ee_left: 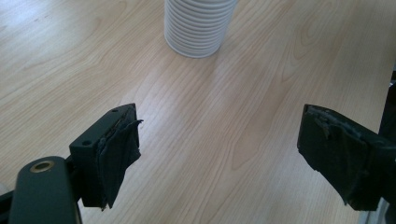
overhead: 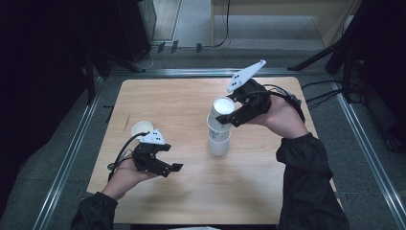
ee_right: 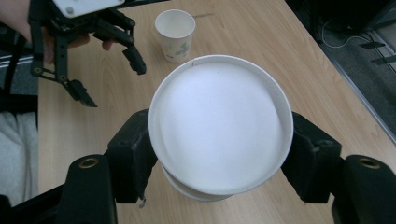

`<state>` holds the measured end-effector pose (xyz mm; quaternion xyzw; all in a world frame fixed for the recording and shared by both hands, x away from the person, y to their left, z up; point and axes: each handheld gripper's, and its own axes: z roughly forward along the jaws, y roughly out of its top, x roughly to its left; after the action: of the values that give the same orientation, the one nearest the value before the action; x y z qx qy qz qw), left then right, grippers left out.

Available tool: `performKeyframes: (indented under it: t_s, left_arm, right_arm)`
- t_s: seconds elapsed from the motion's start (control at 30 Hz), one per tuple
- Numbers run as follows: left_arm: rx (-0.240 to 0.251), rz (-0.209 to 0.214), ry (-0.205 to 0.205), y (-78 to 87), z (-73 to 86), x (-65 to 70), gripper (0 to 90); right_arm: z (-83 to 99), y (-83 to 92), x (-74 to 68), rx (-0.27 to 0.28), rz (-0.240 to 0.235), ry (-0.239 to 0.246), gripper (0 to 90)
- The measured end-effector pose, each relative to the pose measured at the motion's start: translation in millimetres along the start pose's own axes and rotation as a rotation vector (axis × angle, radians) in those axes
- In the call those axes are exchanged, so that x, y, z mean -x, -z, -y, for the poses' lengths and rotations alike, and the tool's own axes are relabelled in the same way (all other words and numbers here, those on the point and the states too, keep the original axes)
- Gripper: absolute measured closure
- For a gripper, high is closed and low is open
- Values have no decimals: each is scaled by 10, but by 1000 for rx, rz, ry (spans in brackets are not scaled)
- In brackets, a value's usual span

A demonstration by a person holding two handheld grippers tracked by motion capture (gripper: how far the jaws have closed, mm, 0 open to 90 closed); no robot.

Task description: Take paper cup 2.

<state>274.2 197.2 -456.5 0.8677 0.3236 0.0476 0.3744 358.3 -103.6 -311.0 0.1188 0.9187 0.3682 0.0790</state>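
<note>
Right gripper (overhead: 233, 111) is clamped on the top paper cup (overhead: 223, 106), partly lifted from the cup stack (overhead: 219, 139) at table centre. One single cup (overhead: 141, 128) already stands at the left. Left gripper (overhead: 168, 163) is wide open, empty. Separation unfinished; placing remains.

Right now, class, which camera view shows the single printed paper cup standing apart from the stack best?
The right gripper view: the printed paper cup stands upright on the wooden table, its open mouth and green print clear. The high view shows it small, partly behind the left gripper. The left gripper view gives the ribbed cup stack instead.
</note>
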Motion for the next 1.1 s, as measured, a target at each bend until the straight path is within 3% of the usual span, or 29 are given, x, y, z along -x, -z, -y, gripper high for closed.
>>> performKeyframes:
  t_s: [0.27, 0.63, 0.9, 1.1]
  left_arm:
    - [-12, 39, -20, -75, -108, -14, 104]
    - [1, 118, -82, -248, -305, -18, 107]
    - [-5, 153, -120, -360, -412, 7, 119]
    - [5, 170, -138, -407, -467, 28, 120]
  right_arm:
    - [87, 141, -103, 19, -46, -8, 333]
    - [283, 208, -234, 8, -49, -31, 334]
    - [507, 203, -295, 46, -68, -41, 334]
    - [678, 127, -372, 13, -67, -48, 334]
